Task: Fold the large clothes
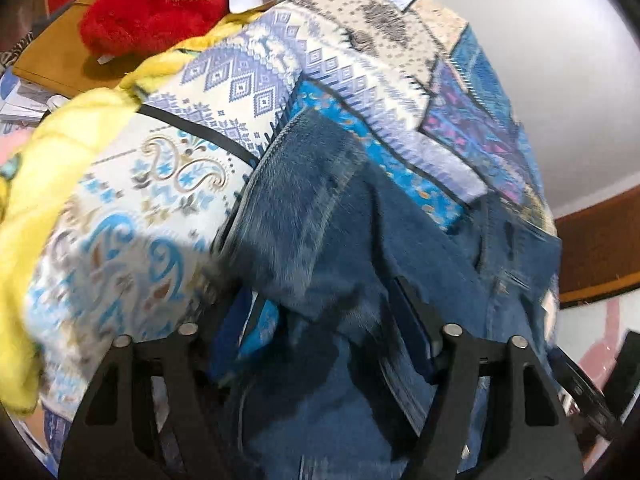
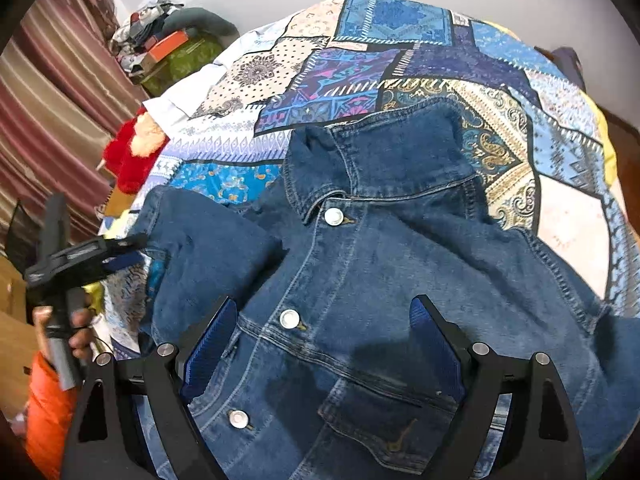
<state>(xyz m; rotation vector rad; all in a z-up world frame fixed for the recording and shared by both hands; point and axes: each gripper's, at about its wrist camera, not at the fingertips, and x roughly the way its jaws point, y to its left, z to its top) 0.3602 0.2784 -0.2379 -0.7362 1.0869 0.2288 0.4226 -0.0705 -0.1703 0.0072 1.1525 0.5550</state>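
1. At nine o'clock in the right wrist view, the left gripper (image 2: 120, 254) is held by a hand (image 2: 70, 330) beside the bed's left edge. Its jaws stand apart with nothing pinched between them; in its own view the left gripper (image 1: 332, 320) hangs over a blurred sleeve, released.
2. That sleeve (image 2: 208, 240), at about ten o'clock from the jacket's buttons, lies folded in over the body. I judge this to be the first fold, done or nearly so.
3. The denim jacket (image 2: 380, 280) lies front up in the middle of the bed, on a patchwork quilt (image 2: 400, 72). The collar points to twelve o'clock and the hem runs toward six.
4. It is dark blue with paler stitching. Three metal buttons run down the closed front, and a chest pocket shows near five o'clock.
5. The right gripper (image 2: 324, 344) hovers over the chest with jaws wide, grasping nothing.
6. At three o'clock the jacket's other side spreads out flat and unfolded. Its sleeve runs out of view.
7. What is left, as I judge it: fold that side in, then double the body from hem to collar. The task looks well under halfway.
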